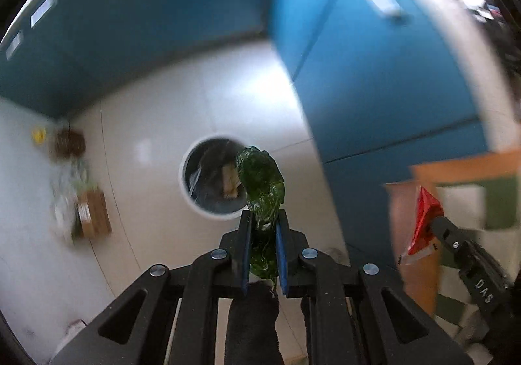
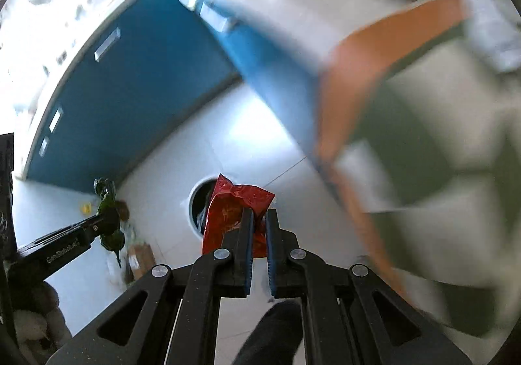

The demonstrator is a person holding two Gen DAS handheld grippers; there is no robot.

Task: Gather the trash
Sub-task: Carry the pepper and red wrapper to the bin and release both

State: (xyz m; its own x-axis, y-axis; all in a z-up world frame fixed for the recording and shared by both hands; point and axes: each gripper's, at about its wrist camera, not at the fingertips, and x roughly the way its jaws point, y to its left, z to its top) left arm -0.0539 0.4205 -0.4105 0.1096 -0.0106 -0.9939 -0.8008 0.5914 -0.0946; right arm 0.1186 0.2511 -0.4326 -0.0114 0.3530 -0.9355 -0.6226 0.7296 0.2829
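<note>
My left gripper (image 1: 264, 221) is clamped on a crumpled green wrapper (image 1: 262, 182), my right gripper (image 2: 259, 221) on a red wrapper (image 2: 232, 208). Both hang above the floor (image 1: 149, 124), over the round white bin (image 1: 211, 182). A cardboard box (image 1: 92, 213) lies by the blue cabinets (image 1: 146, 39).

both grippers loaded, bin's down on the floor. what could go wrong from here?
1. The green wrapper in the left gripper hangs over the rim of the trash bin, not its middle; released here, it may land on the floor.
2. The red wrapper is pinched by one corner in the right gripper, so it may slip early.
3. Both views are motion-blurred, so aiming is uncertain.
</note>
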